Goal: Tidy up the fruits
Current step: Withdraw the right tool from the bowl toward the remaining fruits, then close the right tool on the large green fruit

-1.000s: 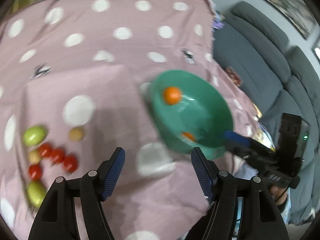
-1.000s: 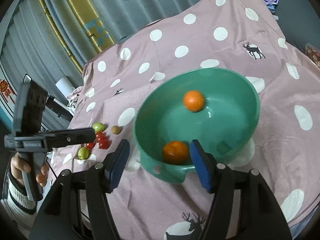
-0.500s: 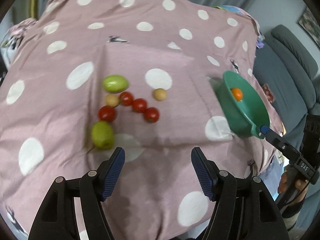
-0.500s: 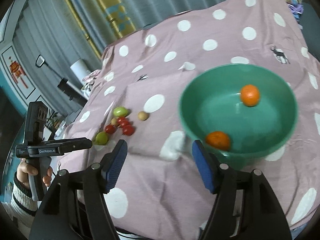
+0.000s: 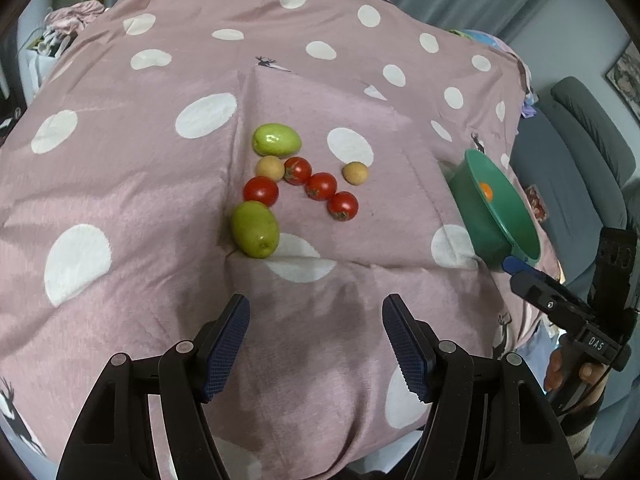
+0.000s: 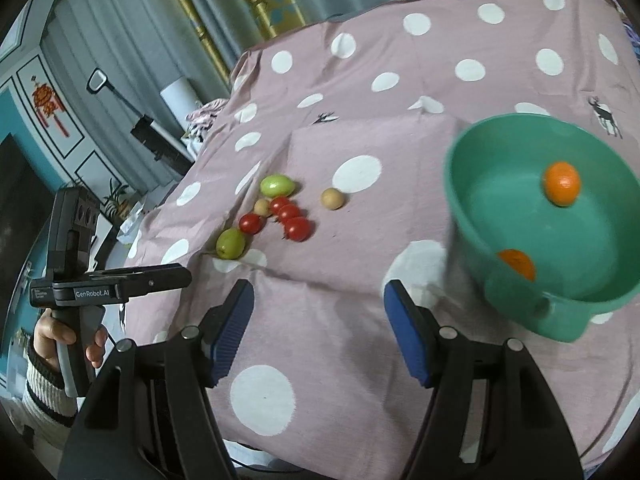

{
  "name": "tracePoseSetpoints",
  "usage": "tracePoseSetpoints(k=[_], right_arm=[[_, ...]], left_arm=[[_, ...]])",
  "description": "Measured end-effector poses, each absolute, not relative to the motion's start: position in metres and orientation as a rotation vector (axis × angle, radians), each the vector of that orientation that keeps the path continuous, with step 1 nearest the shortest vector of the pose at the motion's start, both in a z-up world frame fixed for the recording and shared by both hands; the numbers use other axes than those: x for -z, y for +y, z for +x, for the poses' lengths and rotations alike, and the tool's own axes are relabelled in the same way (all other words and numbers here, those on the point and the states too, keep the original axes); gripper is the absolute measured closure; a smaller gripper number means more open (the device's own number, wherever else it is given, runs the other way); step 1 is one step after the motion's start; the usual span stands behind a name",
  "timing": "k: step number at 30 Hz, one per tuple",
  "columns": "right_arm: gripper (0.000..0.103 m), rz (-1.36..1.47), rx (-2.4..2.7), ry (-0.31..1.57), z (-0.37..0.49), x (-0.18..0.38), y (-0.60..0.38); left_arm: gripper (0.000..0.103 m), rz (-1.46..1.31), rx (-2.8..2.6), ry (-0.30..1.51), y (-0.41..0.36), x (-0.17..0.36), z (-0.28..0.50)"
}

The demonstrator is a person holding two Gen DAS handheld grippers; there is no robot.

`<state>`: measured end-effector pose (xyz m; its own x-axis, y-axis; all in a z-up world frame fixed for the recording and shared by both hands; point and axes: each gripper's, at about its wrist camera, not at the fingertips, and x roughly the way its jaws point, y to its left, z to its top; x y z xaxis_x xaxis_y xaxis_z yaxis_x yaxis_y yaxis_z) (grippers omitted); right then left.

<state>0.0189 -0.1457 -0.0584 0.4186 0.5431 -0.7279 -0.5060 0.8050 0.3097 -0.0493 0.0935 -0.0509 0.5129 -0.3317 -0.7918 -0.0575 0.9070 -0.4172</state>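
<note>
Both the left gripper (image 5: 316,340) and right gripper (image 6: 319,328) hang empty-jawed, parted, above small loose fruits (image 5: 294,188) beside a green plastic bowl (image 6: 472,216) on pink polka-dot cloth (image 5: 120,184).

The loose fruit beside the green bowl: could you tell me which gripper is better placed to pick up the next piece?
Left, probably. The left gripper faces the cluster, open and empty; the green fruit lies nearest. The right gripper sits nearer the bowl.

Green bowl (image 6: 472,216) holding two oranges (image 6: 561,183), loose fruit cluster (image 6: 280,210) left, spotted cloth (image 6: 400,92)
</note>
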Motion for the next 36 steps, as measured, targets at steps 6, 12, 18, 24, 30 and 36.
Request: tracePoseSetpoints(k=[6,12,18,24,30,36], right_arm=[[0.035,0.005,-0.7,0.955,0.021,0.065,-0.121],[0.035,-0.027,-0.73,0.971,0.024,0.068,-0.101],[0.035,-0.055,-0.752,0.974,0.029,0.067,-0.085],[0.035,-0.076,-0.762,0.984,0.034,0.069,-0.073],[0.035,-0.085,-0.773,0.996,0.039,0.072,-0.062],[0.035,-0.078,-0.789,1.024,0.044,0.081,-0.053]], left_arm=[[0.034,-0.433,0.183,1.01,0.098,0.051,-0.05],[0.034,-0.426,0.173,0.987,0.106,0.046,-0.049],[0.034,-0.39,0.159,0.98,0.108,0.043,-0.045],[0.034,-0.391,0.166,0.977,0.113,0.044,-0.041],[0.034,-0.438,0.202,0.966,0.12,0.046,-0.038],[0.034,-0.53,0.263,0.951,0.13,0.048,-0.035]])
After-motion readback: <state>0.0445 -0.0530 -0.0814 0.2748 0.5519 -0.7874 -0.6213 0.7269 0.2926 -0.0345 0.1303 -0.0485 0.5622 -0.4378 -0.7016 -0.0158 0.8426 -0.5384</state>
